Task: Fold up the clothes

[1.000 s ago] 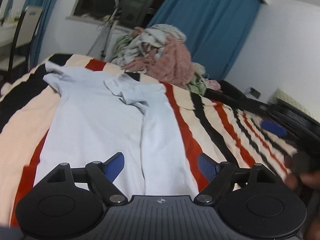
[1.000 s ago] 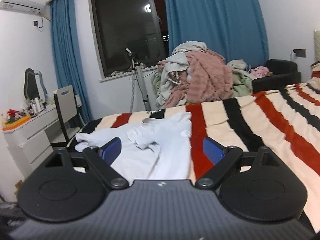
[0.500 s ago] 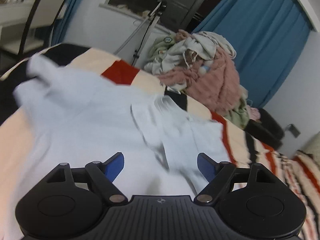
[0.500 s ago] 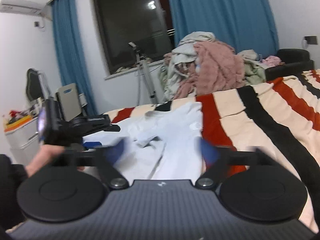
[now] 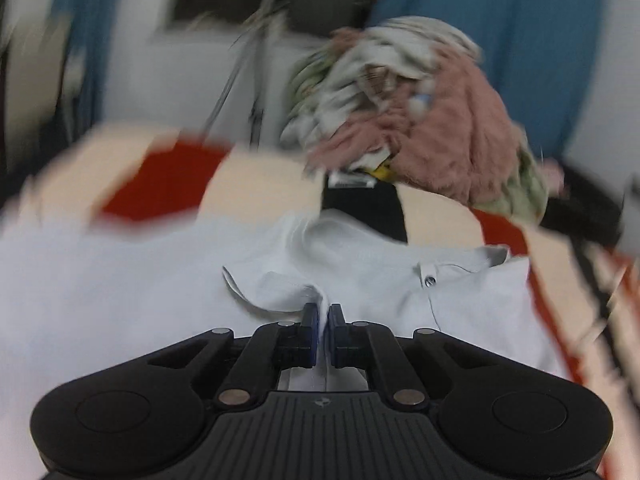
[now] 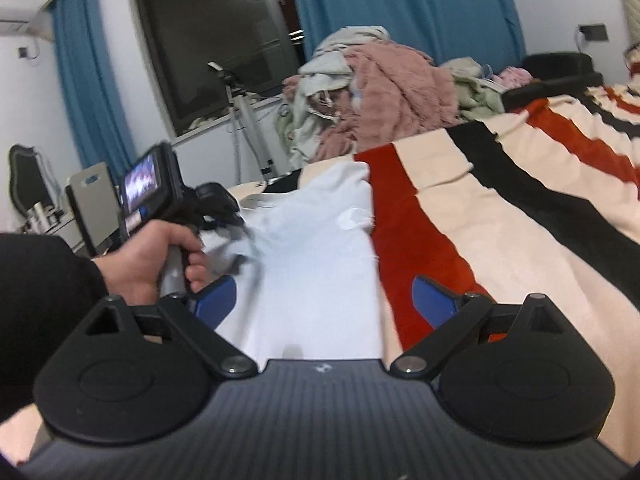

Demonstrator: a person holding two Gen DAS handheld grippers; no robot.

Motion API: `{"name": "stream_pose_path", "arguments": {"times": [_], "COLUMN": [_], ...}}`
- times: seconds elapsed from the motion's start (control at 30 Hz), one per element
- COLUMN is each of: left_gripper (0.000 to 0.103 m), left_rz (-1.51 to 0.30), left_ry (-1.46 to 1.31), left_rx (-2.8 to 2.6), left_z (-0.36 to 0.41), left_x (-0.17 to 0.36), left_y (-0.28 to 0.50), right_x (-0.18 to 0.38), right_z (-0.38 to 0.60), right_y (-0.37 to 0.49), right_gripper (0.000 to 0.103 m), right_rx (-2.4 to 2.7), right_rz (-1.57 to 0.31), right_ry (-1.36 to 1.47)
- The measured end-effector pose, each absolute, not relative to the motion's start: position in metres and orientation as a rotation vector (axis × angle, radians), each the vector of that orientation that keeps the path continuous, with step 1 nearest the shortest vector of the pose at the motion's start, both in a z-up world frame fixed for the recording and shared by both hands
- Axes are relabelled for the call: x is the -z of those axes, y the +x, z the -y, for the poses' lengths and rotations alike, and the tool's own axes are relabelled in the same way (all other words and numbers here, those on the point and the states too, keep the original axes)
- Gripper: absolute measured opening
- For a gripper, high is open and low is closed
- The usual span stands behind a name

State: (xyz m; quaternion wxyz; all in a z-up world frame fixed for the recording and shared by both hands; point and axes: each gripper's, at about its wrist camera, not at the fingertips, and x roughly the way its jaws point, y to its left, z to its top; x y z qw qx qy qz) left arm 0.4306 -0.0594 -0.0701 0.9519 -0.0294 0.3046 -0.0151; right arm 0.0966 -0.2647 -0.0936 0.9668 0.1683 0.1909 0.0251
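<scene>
Left tool (image 5: pixel 323 322): jaws closed to a narrow slit, with a fold of the shirt (image 5: pixel 400 292) pinched between the blue pads. The grip sits near the collar, beside a curled edge of fabric. A small button shows on the placket to the right.

Right tool (image 6: pixel 324 300): jaws spread wide, nothing between them; it hangs over the shirt's near edge, and whether it touches is not clear.

From the right wrist view, a hand (image 6: pixel 156 256) in a dark sleeve holds the left tool at the shirt's left side.

The shirt, pale blue, lies spread on the bed (image 6: pixel 520 240), over a blanket striped cream, red and black.

Beyond the bed's far end: a heap of clothes (image 6: pixel 380 92), pink and grey-green. Behind it, blue curtains (image 6: pixel 400 4) and a dark window (image 6: pixel 216 36). The left wrist view is blurred at its edges.
</scene>
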Motion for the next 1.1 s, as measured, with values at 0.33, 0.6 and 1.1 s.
{"name": "stream_pose_path", "arguments": {"times": [0.33,0.6,1.1], "left_gripper": [0.054,0.069,0.021], "left_rz": [-0.661,-0.739,-0.7], "left_ry": [-0.225,-0.743,-0.215], "left_rx": [0.022,0.2,-0.144], "left_z": [0.024,-0.006,0.042], "left_x": [0.061,0.065,0.089], "left_y": [0.39,0.292,0.321], "right_x": [0.094,0.086,0.091], "right_z": [0.267,0.27,0.265], "right_y": [0.097,0.087,0.087], "right_gripper": [0.096,0.096,0.096], "right_rx": [-0.028,-0.033,-0.054], "right_rz": [-0.398,-0.387,-0.392], "right_ry": [0.346,0.373,0.357]}}
